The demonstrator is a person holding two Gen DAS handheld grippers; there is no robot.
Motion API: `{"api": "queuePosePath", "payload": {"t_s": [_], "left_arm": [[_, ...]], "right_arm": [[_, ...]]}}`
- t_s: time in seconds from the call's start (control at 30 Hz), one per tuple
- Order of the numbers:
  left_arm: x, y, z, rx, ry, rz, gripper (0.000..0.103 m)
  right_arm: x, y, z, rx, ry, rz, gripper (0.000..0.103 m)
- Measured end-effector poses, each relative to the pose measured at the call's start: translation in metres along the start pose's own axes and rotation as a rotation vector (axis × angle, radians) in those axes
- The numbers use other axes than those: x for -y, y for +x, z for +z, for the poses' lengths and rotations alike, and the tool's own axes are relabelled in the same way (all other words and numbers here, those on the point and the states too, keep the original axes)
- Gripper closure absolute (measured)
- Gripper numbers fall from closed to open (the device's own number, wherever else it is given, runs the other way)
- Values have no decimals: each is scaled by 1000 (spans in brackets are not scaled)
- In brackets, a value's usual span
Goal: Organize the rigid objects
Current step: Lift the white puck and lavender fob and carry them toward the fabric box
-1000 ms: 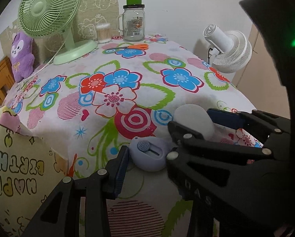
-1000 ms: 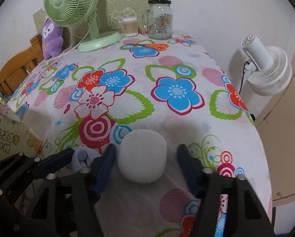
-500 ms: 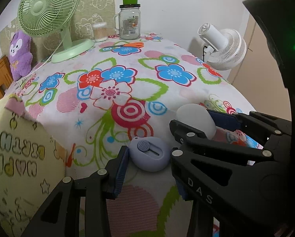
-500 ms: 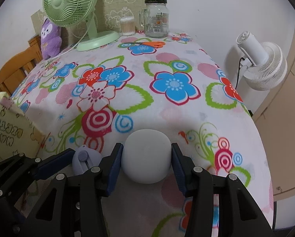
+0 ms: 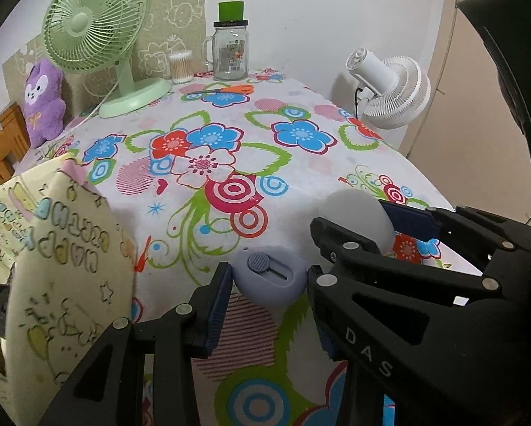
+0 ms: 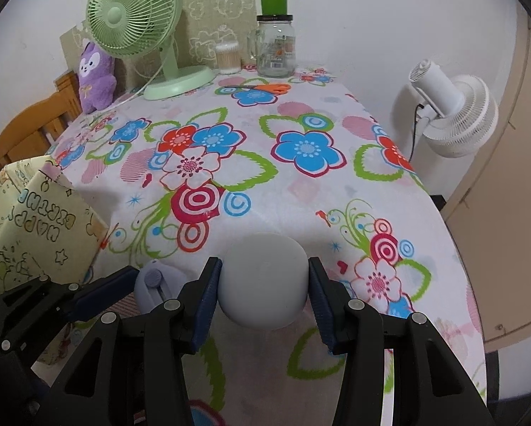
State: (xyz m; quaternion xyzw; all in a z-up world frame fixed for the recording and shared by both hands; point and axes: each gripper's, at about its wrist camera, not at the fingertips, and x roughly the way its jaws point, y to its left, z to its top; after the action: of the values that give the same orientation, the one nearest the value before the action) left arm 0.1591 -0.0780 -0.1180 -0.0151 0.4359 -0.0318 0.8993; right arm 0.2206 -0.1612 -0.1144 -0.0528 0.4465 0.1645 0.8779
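Now both fingers grip — left gripper [image 5: 269, 280] on the lilac cutter [image 5: 270, 277], right gripper [image 6: 263, 284] on the white rounded case [image 6: 263, 284] — with the gift bag [image 5: 52, 266] to their left.

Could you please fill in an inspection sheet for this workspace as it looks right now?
Surface: flowered tablecloth, mostly bare in the middle.
Job's things: white rounded object and grey-blue slider gadget, both near the front edge.
Clutter: green fan, glass jar, cotton swab tub, orange scissors along the far edge; birthday box on the left.
Grippers: right gripper shut on the white rounded object; left gripper shut on the slider gadget.
Cables: green fan's white cord; white fan's black cord.
Surroundings: white fan, purple plush, wooden chair.
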Motion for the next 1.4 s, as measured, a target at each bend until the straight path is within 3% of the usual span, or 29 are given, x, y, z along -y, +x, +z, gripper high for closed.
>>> {"api": "queuePosePath", "payload": {"t_s": [1.4], "left_arm": [[2, -105, -17, 60, 80, -23, 59]], "right_arm": [[-40, -112, -21, 100, 2, -47, 52]]}}
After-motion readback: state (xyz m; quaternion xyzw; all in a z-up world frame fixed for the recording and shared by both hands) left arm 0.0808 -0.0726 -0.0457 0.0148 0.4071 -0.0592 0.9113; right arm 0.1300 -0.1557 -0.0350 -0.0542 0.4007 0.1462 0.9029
